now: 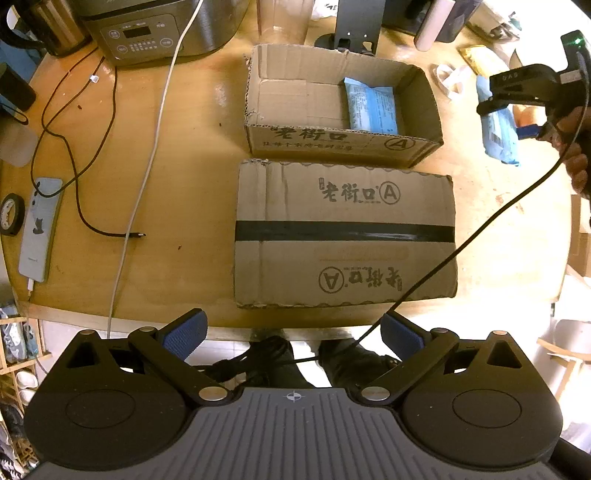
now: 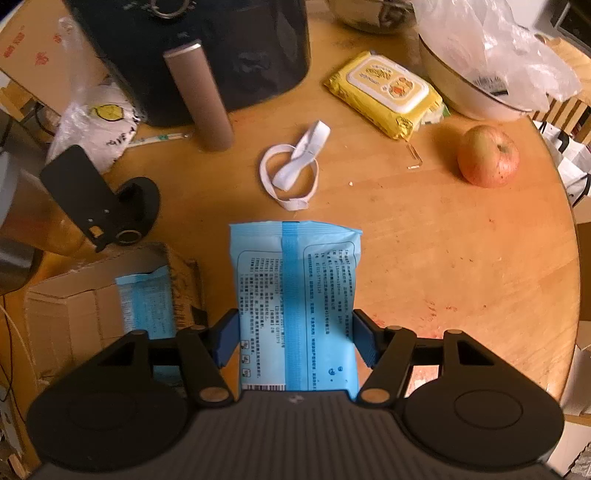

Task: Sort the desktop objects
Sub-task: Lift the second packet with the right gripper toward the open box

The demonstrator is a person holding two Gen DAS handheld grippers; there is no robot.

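Note:
My right gripper (image 2: 293,338) is shut on a light blue tissue pack (image 2: 295,295), held above the round wooden table (image 2: 461,277). The left wrist view shows that same gripper (image 1: 517,122) at the far right with the pack (image 1: 500,138) hanging from it, to the right of an open cardboard box (image 1: 295,99). A second blue pack (image 1: 371,107) lies inside that box, at its right end. A closed, taped box (image 1: 343,236) sits in front of the open one. My left gripper (image 1: 293,332) hovers open over the table's near edge with nothing between its fingers.
On the table beyond the held pack lie a white elastic band (image 2: 295,166), a yellow wipes pack (image 2: 388,92), an apple (image 2: 487,155), a tall cylinder (image 2: 199,96) and a dark appliance (image 2: 221,48). On the left are a rice cooker (image 1: 147,29), cables (image 1: 74,166), a phone (image 1: 38,229).

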